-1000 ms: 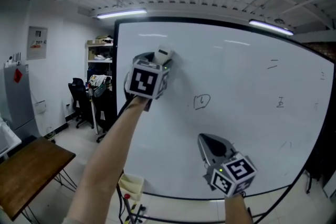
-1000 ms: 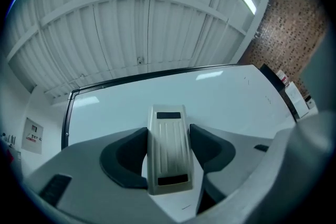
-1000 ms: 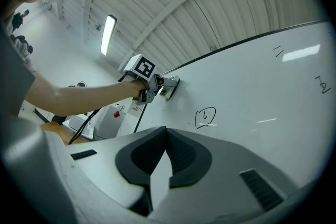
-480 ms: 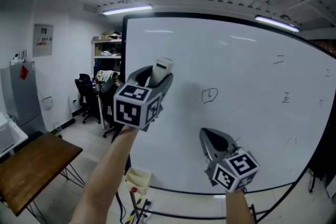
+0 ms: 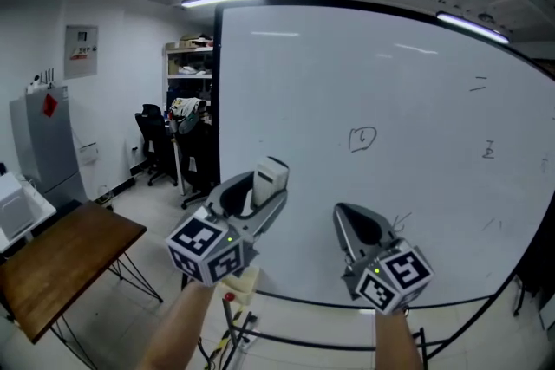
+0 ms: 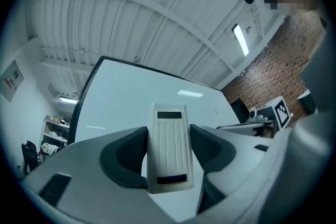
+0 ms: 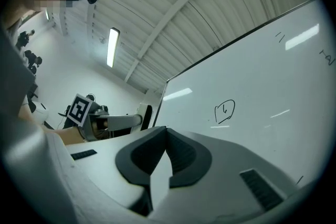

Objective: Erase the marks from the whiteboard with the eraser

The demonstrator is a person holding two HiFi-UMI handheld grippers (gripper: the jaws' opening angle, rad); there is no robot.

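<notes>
Left gripper (image 5: 260,191) dropped from the upper-left of the glossy whiteboard (image 5: 416,74) to its lower-left edge, clamping one ribbed white rectangular eraser (image 5: 270,178). Right gripper (image 5: 349,217) sat closed and empty. One boxed scribble (image 5: 362,138) showed mid-board.

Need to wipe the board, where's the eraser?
Head view, lower left of centre: the eraser is held in the left gripper, in front of the whiteboard, beside the right gripper.
</notes>
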